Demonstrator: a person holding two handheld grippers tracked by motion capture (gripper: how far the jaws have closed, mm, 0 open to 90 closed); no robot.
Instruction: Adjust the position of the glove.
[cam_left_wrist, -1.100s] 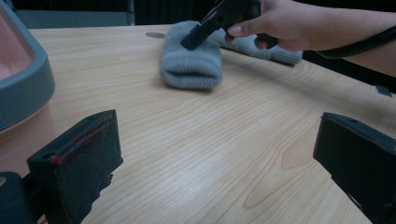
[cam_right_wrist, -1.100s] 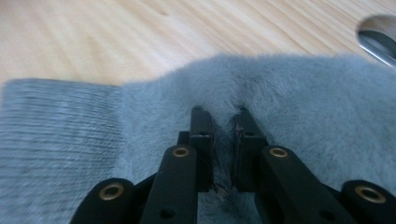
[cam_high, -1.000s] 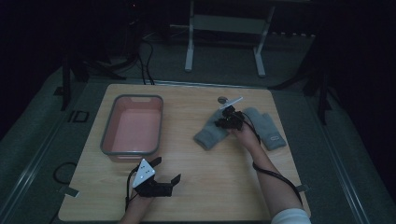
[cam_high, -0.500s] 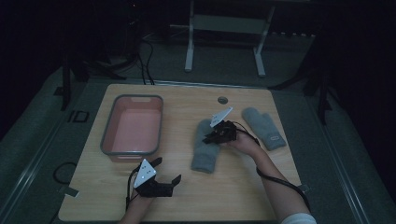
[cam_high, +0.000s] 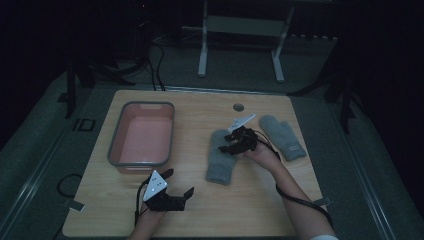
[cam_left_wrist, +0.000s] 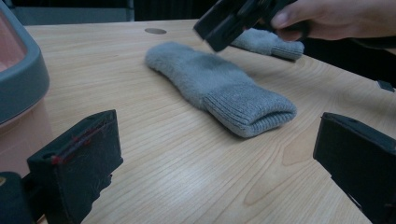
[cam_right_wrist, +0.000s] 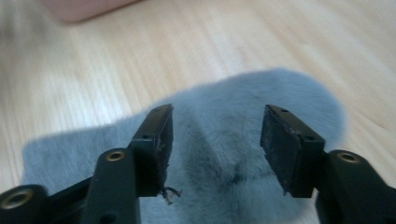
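A grey mitten (cam_high: 220, 159) lies flat in the middle of the wooden table, cuff toward the person. A second grey mitten (cam_high: 282, 136) lies to its right. My right gripper (cam_high: 231, 143) hovers just over the first mitten's fingertip end; its jaws have just been opening and now stand apart with nothing pressed between them. In the right gripper view that gripper (cam_right_wrist: 217, 140) is open over the mitten (cam_right_wrist: 261, 88). My left gripper (cam_high: 175, 187) rests open near the front edge, facing the mitten (cam_left_wrist: 219, 88) and the right gripper (cam_left_wrist: 229, 23). From its own camera, the left gripper (cam_left_wrist: 217, 158) shows wide-apart jaws.
A pink tray with a grey rim (cam_high: 114, 150) stands at the left of the table, its rim (cam_left_wrist: 23, 79) close beside my left gripper. A small round hole (cam_high: 238, 107) sits near the far edge. A cable trails from the right gripper off the table's right side.
The right gripper dragged the near mitten's tip leftward and nearer, straightening it, then opened and let go. The left gripper has not moved.
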